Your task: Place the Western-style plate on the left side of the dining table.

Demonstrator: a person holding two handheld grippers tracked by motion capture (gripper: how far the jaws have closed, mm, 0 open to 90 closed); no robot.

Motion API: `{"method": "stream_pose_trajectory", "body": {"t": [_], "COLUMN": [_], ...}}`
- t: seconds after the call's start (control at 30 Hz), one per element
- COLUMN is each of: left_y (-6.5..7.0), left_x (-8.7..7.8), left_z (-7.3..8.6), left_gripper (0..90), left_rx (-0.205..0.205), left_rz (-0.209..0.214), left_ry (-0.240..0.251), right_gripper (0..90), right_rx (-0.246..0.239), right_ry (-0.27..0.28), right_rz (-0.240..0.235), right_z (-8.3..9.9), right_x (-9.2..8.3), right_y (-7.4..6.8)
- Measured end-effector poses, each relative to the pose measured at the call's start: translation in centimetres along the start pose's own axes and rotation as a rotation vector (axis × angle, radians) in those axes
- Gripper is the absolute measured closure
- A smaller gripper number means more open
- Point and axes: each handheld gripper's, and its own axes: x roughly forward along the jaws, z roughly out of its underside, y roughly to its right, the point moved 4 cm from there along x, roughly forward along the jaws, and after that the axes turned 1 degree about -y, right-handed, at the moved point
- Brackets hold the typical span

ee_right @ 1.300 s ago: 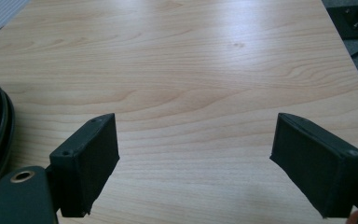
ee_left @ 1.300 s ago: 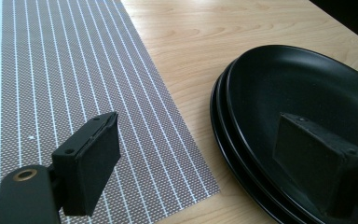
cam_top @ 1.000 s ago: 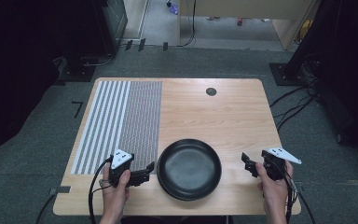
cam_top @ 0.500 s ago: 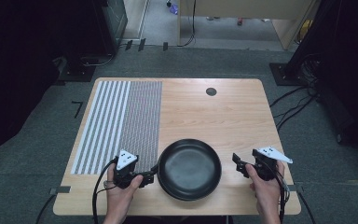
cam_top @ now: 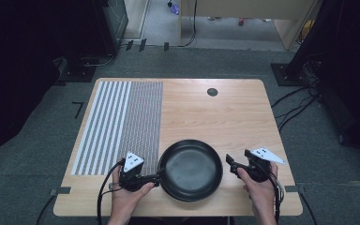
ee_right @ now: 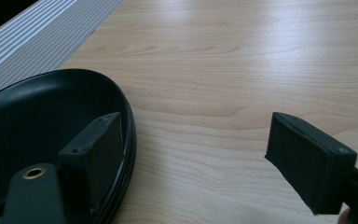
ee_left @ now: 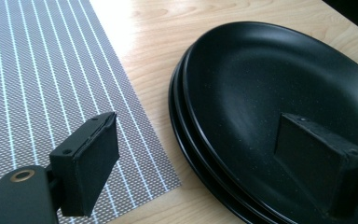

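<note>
High view, grippers (cam_top: 155, 177) (cam_top: 230, 162) flanking black plates (cam_top: 190, 169)

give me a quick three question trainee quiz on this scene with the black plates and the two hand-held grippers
1. True or false: the left hand-held gripper has its jaws open astride the rim of the stacked black plates.
2. What lies on the table left of the plates? A) a striped mat B) a towel C) a tray
3. Fill in: the right hand-held gripper is ____, beside the plates' right rim.

Key: 1 true; 2 A, the striped mat; 3 open.
</note>
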Motion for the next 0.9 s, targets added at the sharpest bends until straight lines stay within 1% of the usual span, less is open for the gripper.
{"method": "stream_pose_trajectory", "body": {"t": [0.1,0.27,0.4,0.47,0.53,0.6,0.67,0.77,0.8,0.9], "left_y": [0.3,0.7,0.9,0.8,0.7,0.8,1.0,1.3,1.3,1.2], "left_x": [0.1,0.4,0.5,0.5,0.5,0.6,0.7,0.9,0.9,1.0], "left_z": [0.1,0.3,0.4,0.5,0.6,0.7,0.8,0.9,1.0,1.2], "left_gripper": [14.0,14.0,14.7,16.1,18.4,21.1,24.6,30.3,32.2,38.5], "left_rx": [0.007,0.012,0.015,0.008,-0.001,-0.003,0.001,0.011,0.011,0.01], "left_rz": [0.002,0.005,0.006,0.003,0.0,-0.001,0.003,0.007,0.007,-0.001], "left_ry": [-0.005,-0.019,-0.026,-0.028,-0.031,-0.034,-0.039,-0.042,-0.043,-0.051], "right_gripper": [19.1,23.9,26.8,28.4,29.7,33.2,40.3,49.4,51.0,54.3], "right_rx": [-0.001,-0.034,-0.036,-0.036,-0.039,-0.037,-0.04,-0.028,-0.022,-0.015], "right_ry": [-0.008,-0.014,-0.02,-0.017,-0.012,-0.009,-0.006,-0.002,-0.006,-0.009], "right_rz": [-0.004,0.003,0.0,0.001,0.003,0.012,0.015,-0.013,-0.025,-0.038], "right_z": [0.1,0.3,0.4,0.5,0.5,0.5,0.6,0.7,0.7,0.9], "right_x": [0.2,0.6,0.9,1.0,1.1,1.2,1.3,1.3,1.3,1.4], "right_y": [-0.5,-1.3,-1.8,-2.0,-2.2,-2.4,-2.6,-2.8,-2.9,-3.0]}}
